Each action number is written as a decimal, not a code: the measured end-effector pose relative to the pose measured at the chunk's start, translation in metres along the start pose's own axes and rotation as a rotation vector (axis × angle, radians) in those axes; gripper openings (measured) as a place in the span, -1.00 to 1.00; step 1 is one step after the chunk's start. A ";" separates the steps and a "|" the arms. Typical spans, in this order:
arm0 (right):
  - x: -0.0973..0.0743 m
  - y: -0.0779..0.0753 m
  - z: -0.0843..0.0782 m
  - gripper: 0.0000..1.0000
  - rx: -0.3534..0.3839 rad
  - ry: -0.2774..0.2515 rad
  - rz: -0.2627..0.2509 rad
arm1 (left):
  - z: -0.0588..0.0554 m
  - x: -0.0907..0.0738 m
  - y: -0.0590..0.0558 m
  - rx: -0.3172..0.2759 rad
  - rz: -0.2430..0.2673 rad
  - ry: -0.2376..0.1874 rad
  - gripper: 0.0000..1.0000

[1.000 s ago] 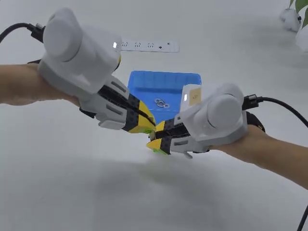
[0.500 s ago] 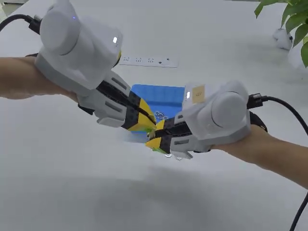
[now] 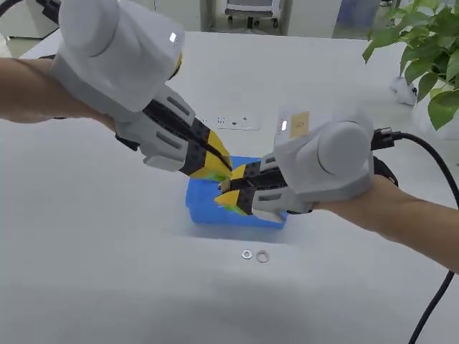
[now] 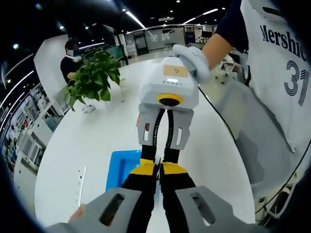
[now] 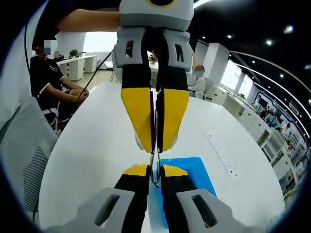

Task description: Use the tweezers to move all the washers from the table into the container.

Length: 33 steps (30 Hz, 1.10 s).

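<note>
My two grippers meet tip to tip above the blue container [image 3: 204, 208]. The left gripper [image 3: 221, 170] comes down from the upper left and the right gripper [image 3: 228, 195] reaches in from the right. In the right gripper view, thin metal tweezers [image 5: 155, 164] run from the left gripper's shut yellow jaws down into my right gripper [image 5: 154, 171], whose jaws are also shut on them. The left gripper view has its own jaws [image 4: 158, 170] closed against the facing gripper over the container [image 4: 119, 170]. Two small washers [image 3: 254, 256] lie on the white table just in front of the container.
A white power strip [image 3: 229, 122] lies behind the container. A green plant [image 3: 423, 50] stands at the table's far right. A black cable [image 3: 430, 172] trails from the right gripper. Office chairs and seated people are beyond the table edges.
The head camera has tilted up, so the container and table sit lower in view and two washers on the table now show. Both grippers stay joined tip to tip.
</note>
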State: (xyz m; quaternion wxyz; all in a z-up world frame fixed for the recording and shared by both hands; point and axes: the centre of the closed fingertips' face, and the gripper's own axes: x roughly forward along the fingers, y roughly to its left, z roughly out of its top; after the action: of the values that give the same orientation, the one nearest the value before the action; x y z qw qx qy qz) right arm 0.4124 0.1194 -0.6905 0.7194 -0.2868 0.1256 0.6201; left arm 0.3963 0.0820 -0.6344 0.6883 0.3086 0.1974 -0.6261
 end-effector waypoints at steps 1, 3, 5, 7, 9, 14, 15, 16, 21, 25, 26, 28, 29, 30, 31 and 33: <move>0.000 -0.002 0.000 -0.80 -0.003 -0.002 -0.002 | 0.001 0.000 0.002 0.003 0.002 -0.001 -0.88; 0.001 -0.008 -0.001 -0.80 -0.020 0.000 -0.013 | 0.001 0.001 0.007 0.005 0.007 -0.004 -0.87; 0.002 -0.015 -0.003 -0.80 -0.010 -0.003 -0.018 | -0.001 0.003 0.013 0.007 0.012 -0.004 -0.87; 0.003 -0.020 -0.007 -0.80 -0.005 -0.003 -0.024 | -0.003 0.006 0.018 0.014 0.016 0.000 -0.87; 0.006 -0.026 -0.011 -0.80 -0.008 -0.001 -0.031 | -0.006 0.009 0.025 0.011 0.017 0.002 -0.87; 0.017 -0.040 -0.023 -0.80 0.001 0.014 -0.033 | -0.015 0.021 0.037 0.013 0.016 0.012 -0.87; 0.021 -0.042 -0.025 -0.80 -0.003 0.021 -0.030 | -0.018 0.024 0.039 0.023 0.015 0.018 -0.87; 0.023 -0.043 -0.027 -0.80 -0.006 0.024 -0.027 | -0.022 0.026 0.042 0.020 0.013 0.022 -0.87; 0.038 -0.054 -0.039 -0.80 -0.005 0.038 -0.031 | -0.037 0.031 0.055 0.014 0.044 0.030 -0.87; 0.049 -0.057 -0.049 -0.80 0.012 0.051 -0.022 | -0.051 0.039 0.061 -0.003 0.061 0.035 -0.87; 0.052 -0.056 -0.053 -0.80 0.018 0.056 -0.017 | -0.053 0.040 0.062 -0.012 0.060 0.038 -0.87; 0.056 -0.054 -0.058 -0.80 0.033 0.061 -0.005 | -0.059 0.044 0.061 -0.019 0.052 0.045 -0.87; 0.058 -0.053 -0.061 -0.80 0.038 0.063 -0.001 | -0.063 0.046 0.061 -0.028 0.046 0.049 -0.87; 0.059 -0.053 -0.062 -0.80 0.047 0.066 0.002 | -0.065 0.047 0.061 -0.031 0.044 0.050 -0.87; 0.059 -0.051 -0.063 -0.80 0.056 0.067 0.004 | -0.067 0.049 0.061 -0.040 0.043 0.045 -0.87; 0.061 -0.049 -0.066 -0.80 0.057 0.069 0.009 | -0.070 0.051 0.062 -0.050 0.041 0.046 -0.87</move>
State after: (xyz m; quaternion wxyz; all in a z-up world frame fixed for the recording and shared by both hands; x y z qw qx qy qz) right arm 0.4839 0.1288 -0.7638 0.7197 -0.2869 0.1696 0.6091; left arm 0.4720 0.0926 -0.7083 0.7037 0.3098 0.2224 -0.5994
